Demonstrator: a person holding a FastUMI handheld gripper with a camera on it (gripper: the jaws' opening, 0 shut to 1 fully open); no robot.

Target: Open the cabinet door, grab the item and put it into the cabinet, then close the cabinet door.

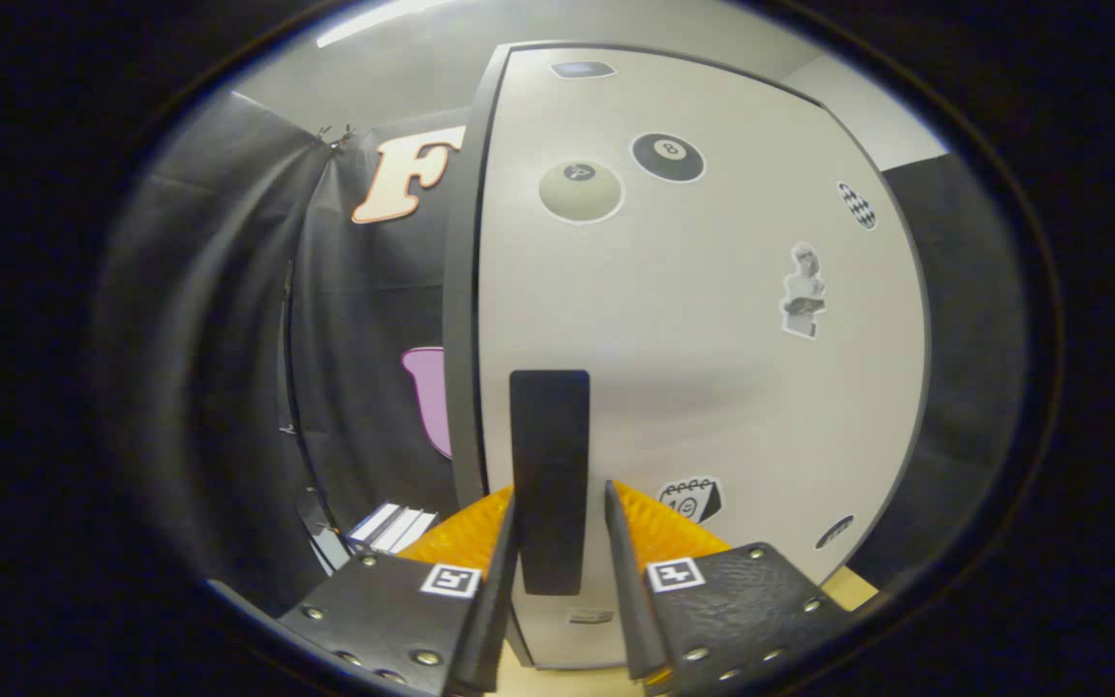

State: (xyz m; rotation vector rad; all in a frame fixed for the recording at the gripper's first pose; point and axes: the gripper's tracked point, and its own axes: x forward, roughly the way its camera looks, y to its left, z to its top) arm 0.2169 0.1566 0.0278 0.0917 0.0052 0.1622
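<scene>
While black cloth (pixel 228 339) hangs at the far left, the cabinet door (pixel 712 368) stands shut just ahead, pale and dotted with stickers, among them a black billiard ball sticker (pixel 668 157). Its dark upright handle (pixel 549 479) sits between the fingers of the gripper (pixel 557 503), which stand narrowly apart on either side; whether they press it cannot be told. The item to be stored cannot be made out.

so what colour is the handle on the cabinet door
Black, a plain vertical bar handle on the pale cabinet door, seen best in the gripper view, between the open jaws.
</scene>
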